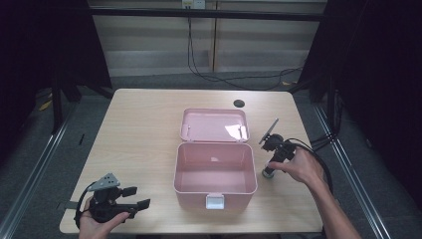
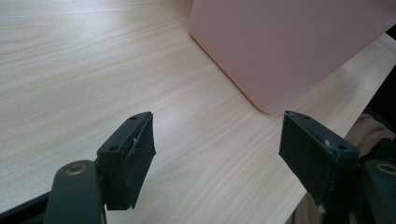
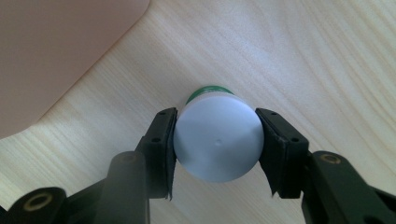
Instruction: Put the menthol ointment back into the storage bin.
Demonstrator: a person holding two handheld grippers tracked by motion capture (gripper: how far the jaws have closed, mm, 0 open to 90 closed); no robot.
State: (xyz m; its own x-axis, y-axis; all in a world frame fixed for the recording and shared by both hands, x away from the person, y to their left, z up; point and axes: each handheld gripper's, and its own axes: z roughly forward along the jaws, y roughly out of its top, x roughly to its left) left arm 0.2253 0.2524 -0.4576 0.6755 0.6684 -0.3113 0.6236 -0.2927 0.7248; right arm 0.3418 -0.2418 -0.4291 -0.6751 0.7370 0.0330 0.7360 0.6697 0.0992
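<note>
Bottle (image 3: 217,140), white-capped, was clamped by right gripper (image 3: 217,142) near tabletop's right edge beside pink box (image 1: 215,169); left gripper (image 2: 217,154) was held apart; slippage was judged possible.

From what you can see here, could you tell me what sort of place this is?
Probably a lab recording station: a wooden table ringed by dark curtains, loose cables on the floor, and a hand-held gripper in use.

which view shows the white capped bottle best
The right gripper view: the bottle sits centred between the right gripper jaws, white cap and green rim clear. The high view shows just a small bit of it under the hand.
</note>
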